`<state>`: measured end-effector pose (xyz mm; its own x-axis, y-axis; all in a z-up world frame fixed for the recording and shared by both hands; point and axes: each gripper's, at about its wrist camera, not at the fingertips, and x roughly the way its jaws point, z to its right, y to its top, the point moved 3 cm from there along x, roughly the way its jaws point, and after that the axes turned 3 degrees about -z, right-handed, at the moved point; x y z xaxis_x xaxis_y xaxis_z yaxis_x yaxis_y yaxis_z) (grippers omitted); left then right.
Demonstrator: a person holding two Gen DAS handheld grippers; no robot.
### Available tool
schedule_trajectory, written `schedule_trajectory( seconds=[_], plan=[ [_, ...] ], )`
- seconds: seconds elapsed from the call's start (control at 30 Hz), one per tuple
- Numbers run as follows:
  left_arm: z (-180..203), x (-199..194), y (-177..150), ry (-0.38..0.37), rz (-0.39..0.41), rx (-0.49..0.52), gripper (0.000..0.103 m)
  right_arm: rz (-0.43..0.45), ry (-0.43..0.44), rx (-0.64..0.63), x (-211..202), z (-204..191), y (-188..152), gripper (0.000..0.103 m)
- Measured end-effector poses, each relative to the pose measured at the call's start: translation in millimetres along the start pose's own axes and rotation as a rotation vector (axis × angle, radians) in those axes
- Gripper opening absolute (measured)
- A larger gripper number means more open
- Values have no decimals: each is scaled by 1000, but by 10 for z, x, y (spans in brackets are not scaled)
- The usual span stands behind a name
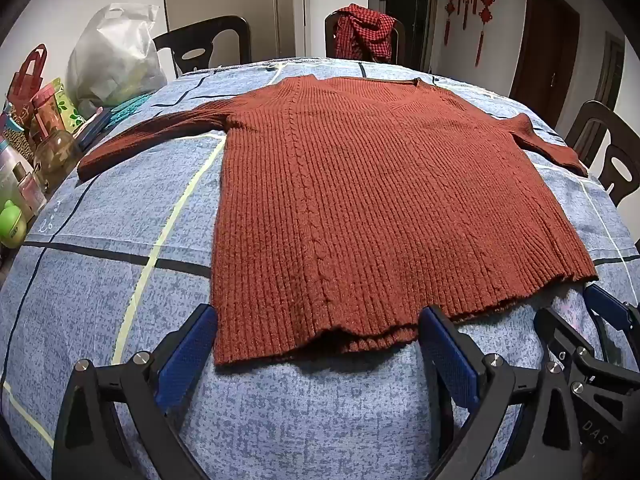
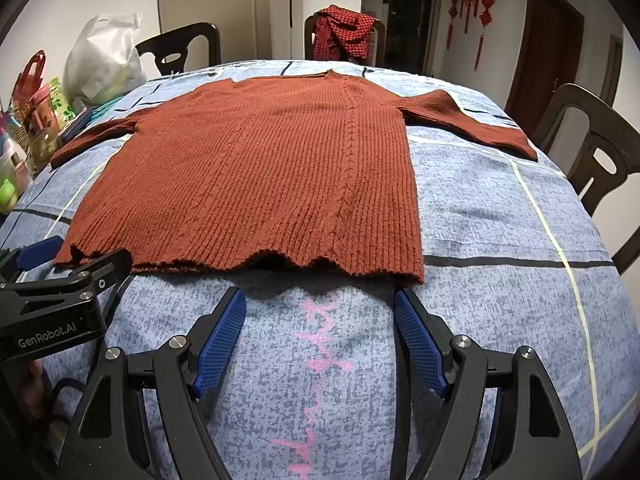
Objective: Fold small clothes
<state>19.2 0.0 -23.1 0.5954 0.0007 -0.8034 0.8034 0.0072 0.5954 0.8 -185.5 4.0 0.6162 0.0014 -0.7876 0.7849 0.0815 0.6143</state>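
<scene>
A rust-red ribbed knit sweater [image 1: 360, 184] lies flat on the blue checked tablecloth [image 1: 120, 280], neck at the far side, both sleeves spread out. It also shows in the right wrist view [image 2: 260, 168]. My left gripper [image 1: 316, 336] is open, its blue pads either side of the hem's left part, just at the hem edge. My right gripper [image 2: 320, 320] is open and empty, just short of the hem's right part. The right gripper also shows in the left wrist view [image 1: 592, 332], and the left gripper in the right wrist view [image 2: 80, 258].
Bottles, jars and a white plastic bag [image 1: 112, 60] crowd the table's left edge. Dark chairs stand around; the far one carries a red checked cloth [image 1: 364, 32]. Pink marks [image 2: 320, 360] are on the tablecloth near me.
</scene>
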Motion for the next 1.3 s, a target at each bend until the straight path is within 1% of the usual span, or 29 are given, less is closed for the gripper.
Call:
schedule_trajectory(
  seconds=[0.47,1.3],
  plan=[
    [-17,-45,-60,3,3,-14,103,0,-3,4,-1,3,-11,77],
    [-9,-26,-59,6,-1,-10,103,-1,-2,5,-6,-2,-10,76]
  ],
)
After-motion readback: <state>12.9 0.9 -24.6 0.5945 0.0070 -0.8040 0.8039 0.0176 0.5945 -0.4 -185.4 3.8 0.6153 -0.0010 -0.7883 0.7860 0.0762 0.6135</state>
